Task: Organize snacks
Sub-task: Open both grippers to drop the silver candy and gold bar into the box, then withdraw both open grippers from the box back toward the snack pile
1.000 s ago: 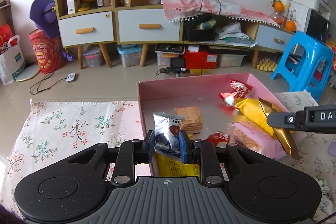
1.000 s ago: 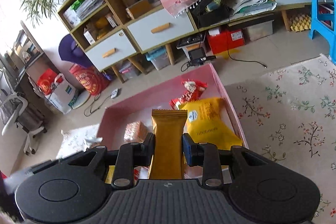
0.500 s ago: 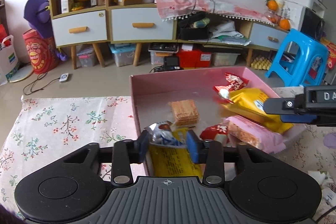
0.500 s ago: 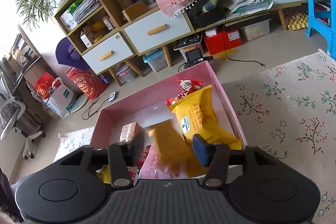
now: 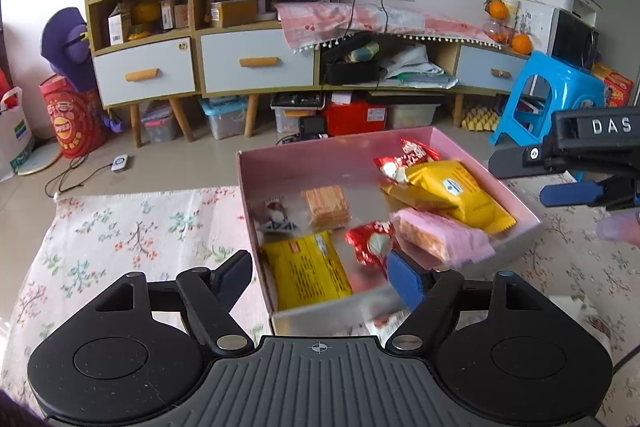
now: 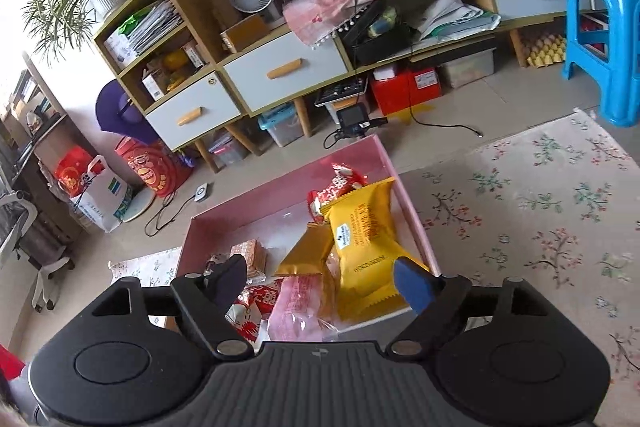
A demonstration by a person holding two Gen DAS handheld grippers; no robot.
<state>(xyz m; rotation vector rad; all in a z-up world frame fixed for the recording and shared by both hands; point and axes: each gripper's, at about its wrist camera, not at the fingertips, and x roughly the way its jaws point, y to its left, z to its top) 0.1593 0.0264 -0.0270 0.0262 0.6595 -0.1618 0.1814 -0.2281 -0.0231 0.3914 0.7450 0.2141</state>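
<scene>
Floral cloth (image 5: pixel 120 239) covers the table, and on it sits a pink tray (image 5: pixel 344 151) of snacks, with a sideboard (image 5: pixel 256 63) against the far wall. Both grippers hang over the tray's near edge with jaws spread wide and nothing between them, the left gripper (image 5: pixel 320 279) toward the tray's 7 o'clock corner and the right gripper (image 6: pixel 324 277) toward 5 o'clock. Inside the tray a silver packet (image 5: pixel 276 217) lies at 9 o'clock beside a wafer (image 5: pixel 326 205), and a gold bar (image 6: pixel 308 253) leans against a yellow bag (image 6: pixel 364 243) at 3 o'clock.
</scene>
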